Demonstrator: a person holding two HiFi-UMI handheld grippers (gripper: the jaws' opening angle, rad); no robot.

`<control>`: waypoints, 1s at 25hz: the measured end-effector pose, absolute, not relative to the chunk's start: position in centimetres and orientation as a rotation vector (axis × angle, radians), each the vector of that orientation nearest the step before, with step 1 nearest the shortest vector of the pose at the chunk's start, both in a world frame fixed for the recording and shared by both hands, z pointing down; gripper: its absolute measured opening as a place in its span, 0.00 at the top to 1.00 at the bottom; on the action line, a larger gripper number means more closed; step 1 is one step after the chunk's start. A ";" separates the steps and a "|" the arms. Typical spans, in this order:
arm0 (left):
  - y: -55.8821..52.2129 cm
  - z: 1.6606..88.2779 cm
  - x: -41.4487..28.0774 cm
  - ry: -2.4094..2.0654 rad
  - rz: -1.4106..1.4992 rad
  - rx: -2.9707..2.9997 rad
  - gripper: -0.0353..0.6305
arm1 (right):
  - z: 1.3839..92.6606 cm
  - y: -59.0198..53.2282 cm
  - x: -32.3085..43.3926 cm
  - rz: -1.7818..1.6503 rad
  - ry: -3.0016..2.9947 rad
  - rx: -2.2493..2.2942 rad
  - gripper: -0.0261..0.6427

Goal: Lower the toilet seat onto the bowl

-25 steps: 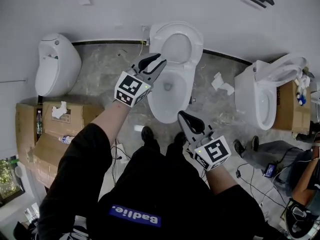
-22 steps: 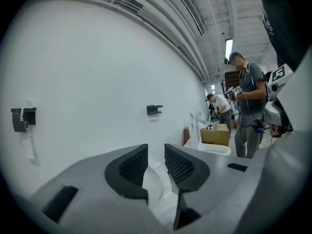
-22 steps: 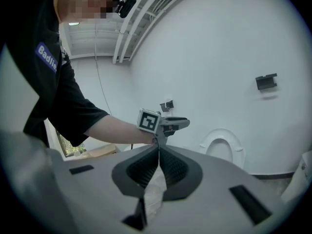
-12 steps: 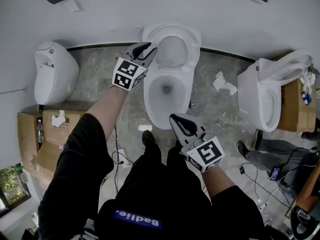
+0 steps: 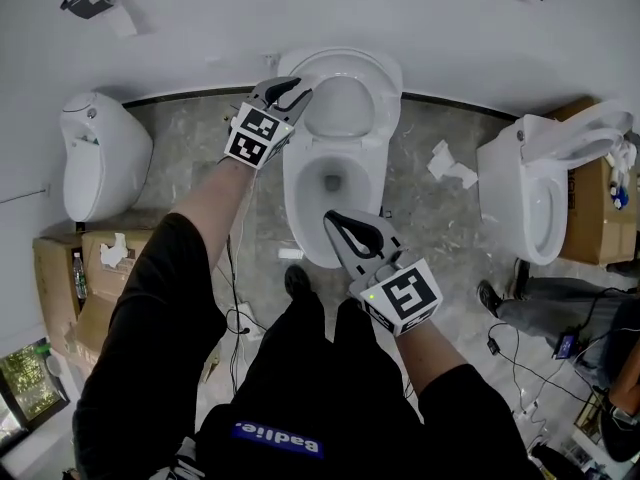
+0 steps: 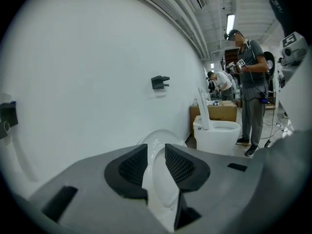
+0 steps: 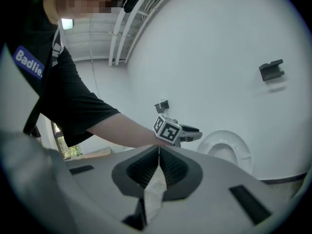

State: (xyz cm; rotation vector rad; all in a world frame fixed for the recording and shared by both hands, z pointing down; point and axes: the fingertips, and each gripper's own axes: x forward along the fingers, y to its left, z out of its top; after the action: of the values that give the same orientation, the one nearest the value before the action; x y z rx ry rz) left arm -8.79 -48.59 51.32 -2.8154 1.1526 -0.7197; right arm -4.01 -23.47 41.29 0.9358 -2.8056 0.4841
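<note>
Left gripper (image 5: 298, 90): fingers open, just widened, straddling the edge of the upright toilet seat (image 5: 388, 93). Right gripper (image 5: 334, 218): fingers closed, empty.

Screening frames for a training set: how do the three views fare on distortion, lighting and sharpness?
Head view: evenly lit, sharp; wide-angle bends the wall-floor edge behind the white ceramic toilet with raised seat. Left gripper view: fisheye circle with black corners, ceiling beams bowed. Right gripper view: same fisheye vignette, bright wall without glare, mosaic patch top left.
</note>
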 end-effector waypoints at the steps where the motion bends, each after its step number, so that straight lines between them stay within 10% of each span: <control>1: -49.2 51.5 -8.7 1.148 -0.725 -2.812 0.78 | 41.6 -23.9 -4.0 0.483 -2.805 0.934 0.92; 25: -57.6 59.1 -8.2 0.875 -1.131 -2.643 0.78 | 49.3 -21.5 -3.5 0.709 -2.718 0.903 0.92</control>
State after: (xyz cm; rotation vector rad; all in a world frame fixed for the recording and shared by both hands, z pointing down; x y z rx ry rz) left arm -8.16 -57.60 59.07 -2.6433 0.8746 -1.1306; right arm -3.46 -21.45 49.26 0.9027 -2.7180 0.7094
